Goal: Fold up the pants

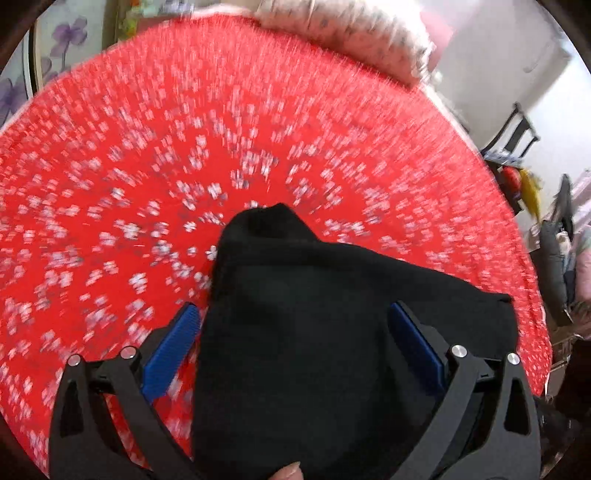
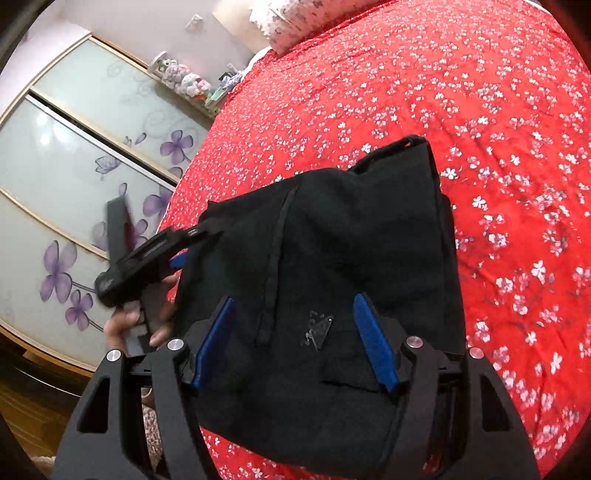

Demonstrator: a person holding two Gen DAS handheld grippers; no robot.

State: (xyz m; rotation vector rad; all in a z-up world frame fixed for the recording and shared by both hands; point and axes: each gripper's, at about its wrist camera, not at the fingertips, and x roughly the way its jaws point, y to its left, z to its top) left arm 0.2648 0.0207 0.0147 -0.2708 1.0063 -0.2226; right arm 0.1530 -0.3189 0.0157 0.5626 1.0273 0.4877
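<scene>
Pants: black pants (image 2: 332,266), folded into a thick bundle, lie on the near part of a bed; a small pale logo (image 2: 318,328) shows on the top layer in the right wrist view.
Bed cover: a red sheet (image 2: 480,147) printed with small white flowers spreads under the bundle and away to the far side; it is streaked with motion blur in the left wrist view (image 1: 147,184).
Left gripper: the left gripper (image 1: 295,336) has its blue pads (image 1: 173,354) spread wide, one on each side of the dark cloth (image 1: 314,332), and clamps nothing; seen from the right wrist (image 2: 177,254), it sits at the left edge of the bundle.
Left hand: a hand (image 2: 129,325) wraps the left tool's handle, low at the left.
Right gripper: the right gripper (image 2: 295,343) is likewise spread open, its blue pads (image 2: 373,347) apart over the near end of the pants, with cloth between and beneath them.
Far end: a pale patterned pillow (image 2: 291,22) rests at the head of the bed.
Left side: a wardrobe (image 2: 74,166) with frosted sliding doors and purple flower prints stands beside the bed.
Containers: no box, basket or drawer can be made out in either view.
</scene>
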